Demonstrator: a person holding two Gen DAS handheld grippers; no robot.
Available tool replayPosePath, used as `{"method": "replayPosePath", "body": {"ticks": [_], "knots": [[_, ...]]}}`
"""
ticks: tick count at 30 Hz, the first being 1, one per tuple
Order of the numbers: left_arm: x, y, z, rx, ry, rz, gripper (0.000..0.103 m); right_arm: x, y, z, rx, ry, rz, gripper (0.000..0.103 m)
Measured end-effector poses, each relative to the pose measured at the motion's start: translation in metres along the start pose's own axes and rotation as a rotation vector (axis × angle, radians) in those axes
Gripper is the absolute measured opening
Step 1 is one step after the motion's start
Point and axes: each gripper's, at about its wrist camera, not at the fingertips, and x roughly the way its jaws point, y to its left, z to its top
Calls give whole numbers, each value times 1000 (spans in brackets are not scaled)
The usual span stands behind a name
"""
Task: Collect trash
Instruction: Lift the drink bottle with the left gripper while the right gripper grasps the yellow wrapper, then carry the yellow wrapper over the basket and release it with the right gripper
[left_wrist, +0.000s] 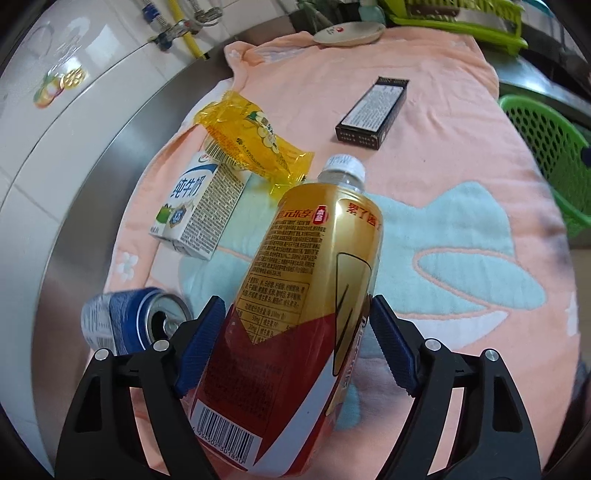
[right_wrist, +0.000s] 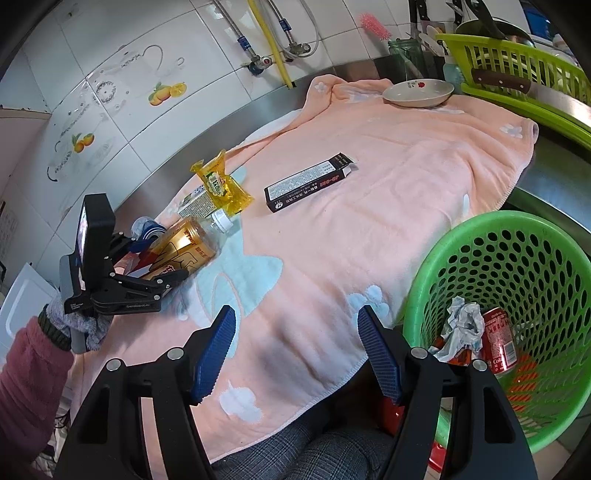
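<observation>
Five pieces of trash lie on the pink towel (right_wrist: 369, 229), none of them binned yet. In the green basket (right_wrist: 436, 280), off the towel's right near corner, sit a red can (right_wrist: 498, 341), a crumpled paper (right_wrist: 461, 325) and something orange-red under them that I cannot identify. So a part of the job looks done, the larger part left.

Still out on the towel:
- bottle (left_wrist: 310, 295), gold and red label, lying on its side at the left near edge, white cap pointing far;
- blue can (left_wrist: 129, 321), opened, just left of the bottle;
- milk carton (left_wrist: 195, 206), farther along the left edge;
- yellow wrapper (left_wrist: 251, 136), lying partly over the carton's far end;
- black box (right_wrist: 308, 181), alone at mid-towel, well apart from the rest.

Left gripper (left_wrist: 295, 347): fingers spread around the bottle's lower body. The left pad (left_wrist: 199, 350) is at the label or just off it; the right pad (left_wrist: 391, 350) shows a narrow gap. No squeeze visible, so I read this as a grasp being set up, not a hold. The bottle rests on the towel.

Right gripper (right_wrist: 295, 350): fingers spread, nothing between them, hanging over the near edge of the towel with the basket just to its right.

A dish (right_wrist: 417, 92) stands at the towel's far edge; judged not trash.

Judgement: bottle is the piece in hand; after closing, it has to cross the whole towel to the basket on the right. Four more pickups follow.
</observation>
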Motion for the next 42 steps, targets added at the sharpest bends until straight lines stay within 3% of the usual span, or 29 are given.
{"method": "replayPosePath", "body": {"ticks": [12,28,37,42], "knots": [[-33,0,-28,-197,-64,-85,73,30,36,45,-88,9,53,66],[-39,7,-57,-294,-83,-172,73,146,136,125,-318,32,80,65],[-39,9,-63,-306,-93,-196,73,207,134,153,-311,76,70,64],[-37,13,-62,-315,-83,-215,74,231,130,161,-287,113,77,54]]}}
